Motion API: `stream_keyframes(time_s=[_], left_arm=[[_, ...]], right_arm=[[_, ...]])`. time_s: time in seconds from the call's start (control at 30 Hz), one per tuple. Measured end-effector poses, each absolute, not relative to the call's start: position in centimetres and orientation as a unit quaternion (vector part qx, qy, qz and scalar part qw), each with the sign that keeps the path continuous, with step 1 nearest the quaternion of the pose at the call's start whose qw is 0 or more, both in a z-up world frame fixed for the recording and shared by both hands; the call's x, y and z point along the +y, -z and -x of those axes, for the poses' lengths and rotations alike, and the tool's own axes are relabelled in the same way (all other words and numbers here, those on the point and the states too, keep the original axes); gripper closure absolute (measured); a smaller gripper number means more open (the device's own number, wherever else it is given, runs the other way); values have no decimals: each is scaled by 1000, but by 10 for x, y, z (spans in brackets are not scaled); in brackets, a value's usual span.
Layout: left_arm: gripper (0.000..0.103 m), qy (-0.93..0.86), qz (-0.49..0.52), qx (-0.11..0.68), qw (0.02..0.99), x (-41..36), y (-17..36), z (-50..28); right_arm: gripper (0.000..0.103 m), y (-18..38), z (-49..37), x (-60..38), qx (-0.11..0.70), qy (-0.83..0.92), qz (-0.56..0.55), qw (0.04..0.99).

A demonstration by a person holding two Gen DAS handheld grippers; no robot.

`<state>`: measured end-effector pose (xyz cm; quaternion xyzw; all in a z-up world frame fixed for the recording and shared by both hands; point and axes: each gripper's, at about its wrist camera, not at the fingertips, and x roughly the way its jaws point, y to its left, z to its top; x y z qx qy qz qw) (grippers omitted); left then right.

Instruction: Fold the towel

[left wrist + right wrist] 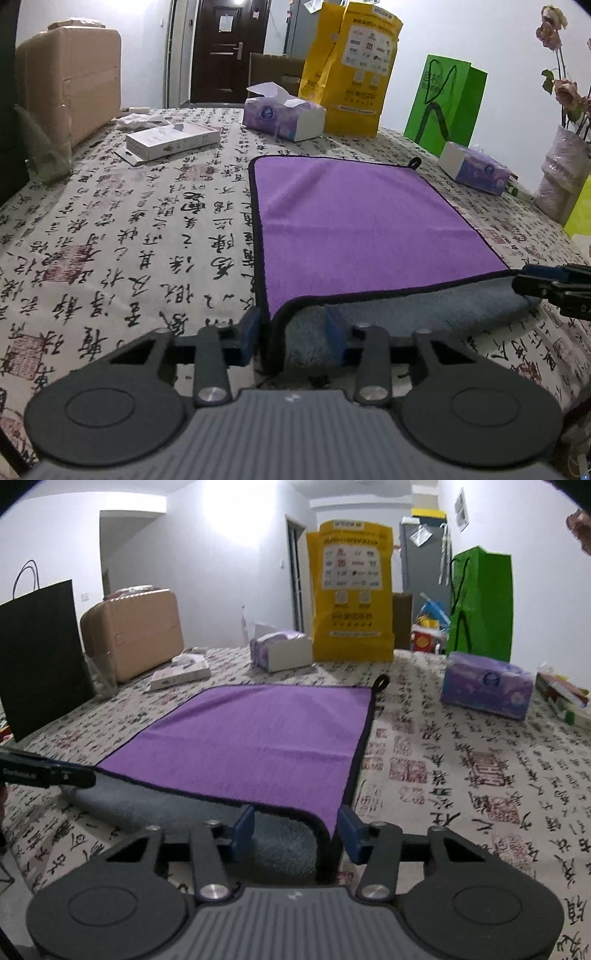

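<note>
The left gripper [293, 338] sat nearest the lens in the left wrist view, its blue fingers [249, 334] spread apart on either side of the near left corner of the towel [351, 221], not pinching it; the right gripper [297, 829] likewise stood with its pads parted around the near right corner, the black-bound hem running between them. The towel lay on the calligraphy-print tablecloth [129, 240], purple face up over most of its spread, with its near edge lifted so that the grey underside [147, 805] showed in a band along the near side; a small black loop [382, 682] marked its far right corner. Farther off, a purple tissue pack [487, 688] lay to the right of the towel; an opened tissue box [284, 116] and a flat white box [171, 140] lay beyond its far left; a yellow bag [351, 594] and a green bag [480, 602] stood at the far edge, a tan suitcase [74, 81] at far left.
</note>
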<state>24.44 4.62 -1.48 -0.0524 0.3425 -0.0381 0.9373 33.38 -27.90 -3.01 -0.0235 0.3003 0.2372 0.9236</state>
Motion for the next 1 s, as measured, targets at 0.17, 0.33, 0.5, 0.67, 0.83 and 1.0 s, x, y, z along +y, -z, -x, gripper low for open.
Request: stream_keyframes(time_s=[0.17, 0.33, 0.5, 0.67, 0.83, 1.0], left_arm=[[84, 50, 46, 342, 937, 43, 11, -235], [89, 69, 30, 334, 940, 34, 9, -227], [98, 56, 20, 332, 941, 34, 9, -230], [98, 55, 2, 305, 951, 36, -6, -244], [98, 51, -13, 297, 953, 37, -17, -276], [98, 49, -18, 295, 954, 39, -26, -302]], right_arm=[[85, 32, -329, -282, 312, -241, 22, 919], [97, 33, -325, -284, 320, -236, 30, 917], [99, 29, -321, -281, 310, -232, 39, 921], [99, 20, -327, -280, 291, -225, 41, 929], [99, 12, -348, -275, 276, -220, 53, 934], [99, 3, -375, -268, 264, -221, 71, 936]])
